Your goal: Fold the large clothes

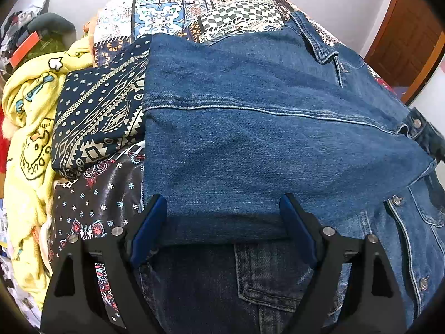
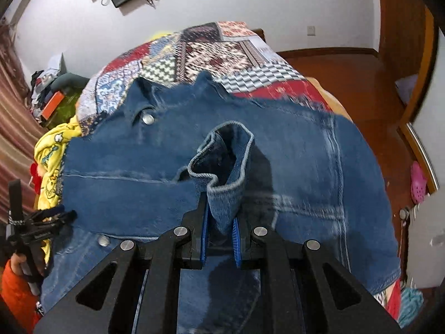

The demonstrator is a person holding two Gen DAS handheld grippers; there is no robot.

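One denim jacket (image 1: 250, 128) spread on the patchwork bedspread (image 1: 172, 8). Its cuff (image 2: 225, 164) pinched in the right gripper (image 2: 221, 239) above the jacket; left gripper (image 1: 222, 231) spread wide over a folded sleeve. Beside the jacket: navy patterned cloth (image 1: 100, 117), then yellow garment (image 1: 30, 117).

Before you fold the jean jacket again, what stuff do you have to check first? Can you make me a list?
1. Right gripper pinching the sleeve cuff: ok.
2. Left gripper open, its fingers on either side of the folded sleeve: ok.
3. Denim jacket lying on the patchwork bedspread: ok.
4. Folded navy patterned cloth clear of the jacket: not ok, it touches the jacket's edge.
5. Yellow duck garment out of the way: ok.
6. Jacket fully flat underneath: cannot tell.
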